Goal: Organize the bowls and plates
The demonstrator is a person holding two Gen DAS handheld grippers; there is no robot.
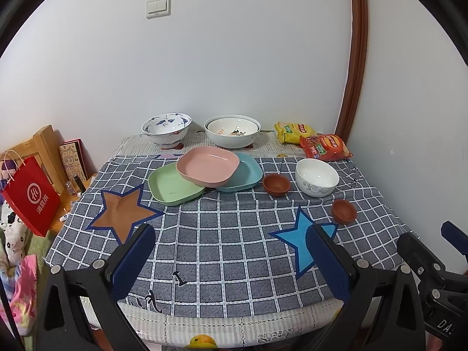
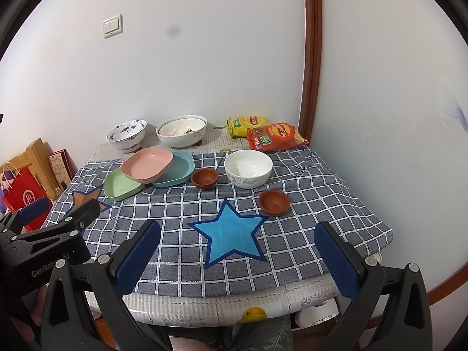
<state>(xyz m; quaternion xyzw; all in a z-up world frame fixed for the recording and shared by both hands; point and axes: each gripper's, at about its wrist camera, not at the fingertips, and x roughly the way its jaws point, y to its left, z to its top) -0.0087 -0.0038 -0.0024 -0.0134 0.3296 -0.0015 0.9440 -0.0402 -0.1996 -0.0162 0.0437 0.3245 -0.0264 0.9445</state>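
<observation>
pink plate [image 1: 208, 167] | square, tilted atop green plate [image 1: 172, 185], teal plate [image 1: 245, 172]

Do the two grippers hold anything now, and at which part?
Nothing is held. The left gripper and right gripper are both open above the near table edge, away from the dishes.

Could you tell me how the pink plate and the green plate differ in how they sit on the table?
The pink plate is raised and tilted, propped across two others; the green plate lies flat on the checked cloth. The pink plate shows whole, while the green plate is partly covered by it. The pink plate also overlaps the teal plate. Both are rounded-square, shallow and empty.
</observation>
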